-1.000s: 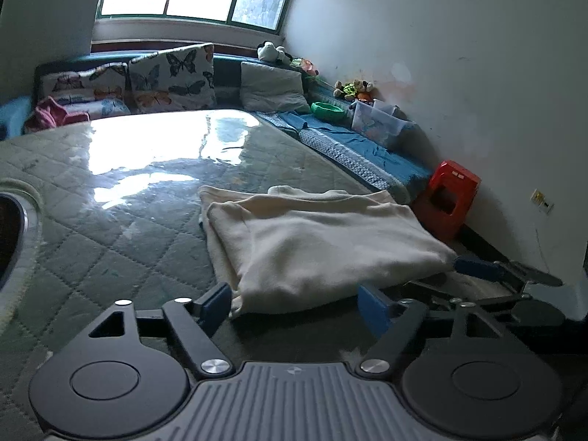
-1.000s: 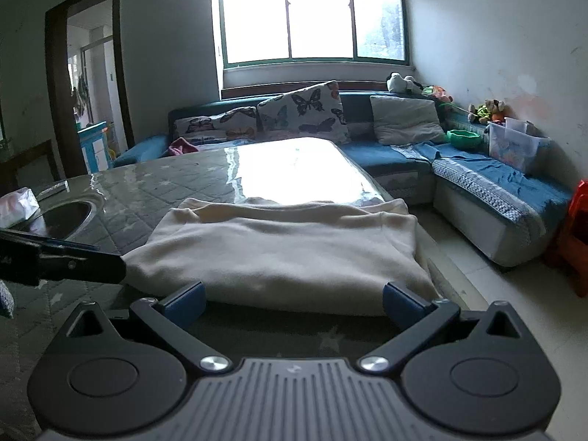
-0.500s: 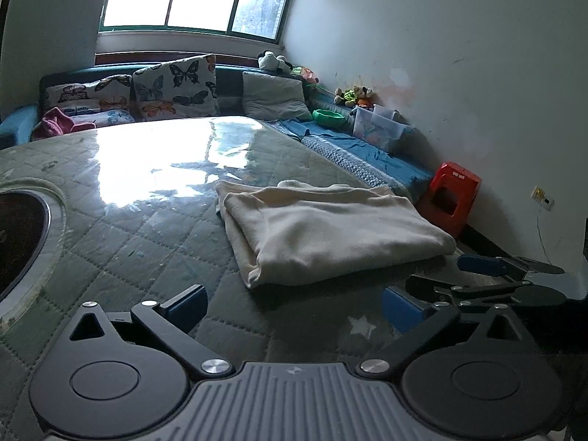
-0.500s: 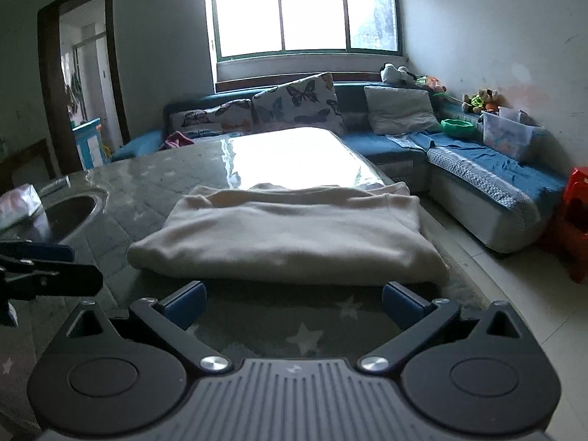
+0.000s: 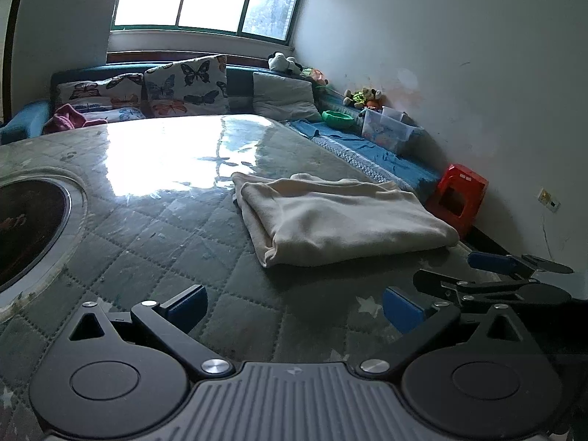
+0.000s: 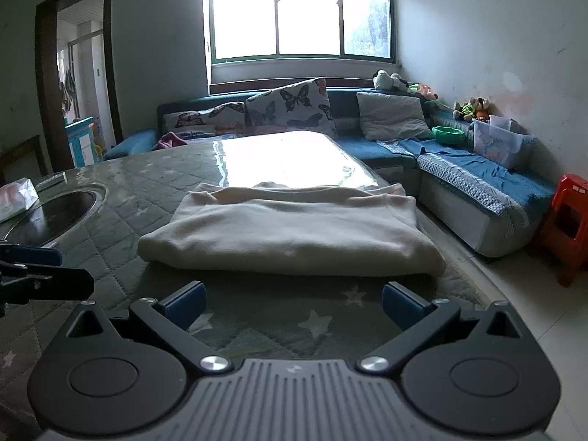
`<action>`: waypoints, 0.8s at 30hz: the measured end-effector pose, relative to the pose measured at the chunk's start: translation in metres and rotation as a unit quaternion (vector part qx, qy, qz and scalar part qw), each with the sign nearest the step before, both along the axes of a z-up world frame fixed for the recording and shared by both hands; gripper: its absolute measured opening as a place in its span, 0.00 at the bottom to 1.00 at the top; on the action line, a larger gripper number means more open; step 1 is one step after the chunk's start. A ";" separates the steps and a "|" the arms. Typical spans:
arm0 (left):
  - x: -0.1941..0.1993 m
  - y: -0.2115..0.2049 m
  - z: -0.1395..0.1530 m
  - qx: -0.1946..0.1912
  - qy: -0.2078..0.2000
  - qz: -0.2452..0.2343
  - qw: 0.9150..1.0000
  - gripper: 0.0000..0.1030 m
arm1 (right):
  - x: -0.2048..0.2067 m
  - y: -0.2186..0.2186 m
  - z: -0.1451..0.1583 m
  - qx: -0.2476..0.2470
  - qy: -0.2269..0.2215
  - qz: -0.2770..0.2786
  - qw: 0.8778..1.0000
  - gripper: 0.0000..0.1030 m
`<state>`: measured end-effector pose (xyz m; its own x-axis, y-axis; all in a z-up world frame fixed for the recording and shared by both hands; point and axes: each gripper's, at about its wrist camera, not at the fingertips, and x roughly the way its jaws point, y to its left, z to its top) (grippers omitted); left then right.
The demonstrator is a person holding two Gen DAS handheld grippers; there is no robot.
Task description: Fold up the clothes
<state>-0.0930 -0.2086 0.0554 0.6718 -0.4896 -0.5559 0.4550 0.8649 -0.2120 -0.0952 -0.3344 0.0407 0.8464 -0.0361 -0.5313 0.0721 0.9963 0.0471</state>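
Pulled back from the cream garment (image 5: 341, 217) since a second ago: earlier right at its near edge, now well apart from it, with bare quilted table cover (image 5: 154, 242) between pads and cloth in both views. Left gripper (image 5: 294, 307) spread wide, blue pads empty, hovering over the table. Right gripper (image 6: 292, 303) likewise spread wide, nothing between its pads.

Garment lying folded in a flat rectangle on the table, at 12 o'clock from the right gripper and around 1 o'clock from the left one. Folded edge nearest the right wrist camera; layered open edges facing 9 o'clock in the left wrist view. Same shape as half a second ago.

Seen from the left wrist, right gripper at 3 o'clock, near the garment's near corner but not touching. Seen from the right wrist, left gripper (image 6: 33, 275) at 9 o'clock, apart from the cloth.

Round dark inset (image 6: 51, 217) in the table at 10 o'clock from the right gripper. Red stool (image 5: 459, 198) on the floor beyond the table edge, at 2 o'clock in the left view.
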 end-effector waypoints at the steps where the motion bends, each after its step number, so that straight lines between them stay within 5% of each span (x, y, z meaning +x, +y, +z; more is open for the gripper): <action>1: -0.001 0.001 0.000 0.000 0.000 0.000 1.000 1.00 | -0.001 0.001 0.000 0.000 0.000 0.000 1.000 1.00; 24: -0.028 0.007 0.000 0.004 -0.007 0.002 1.000 1.00 | -0.017 0.017 0.000 -0.001 0.010 -0.003 1.000 1.00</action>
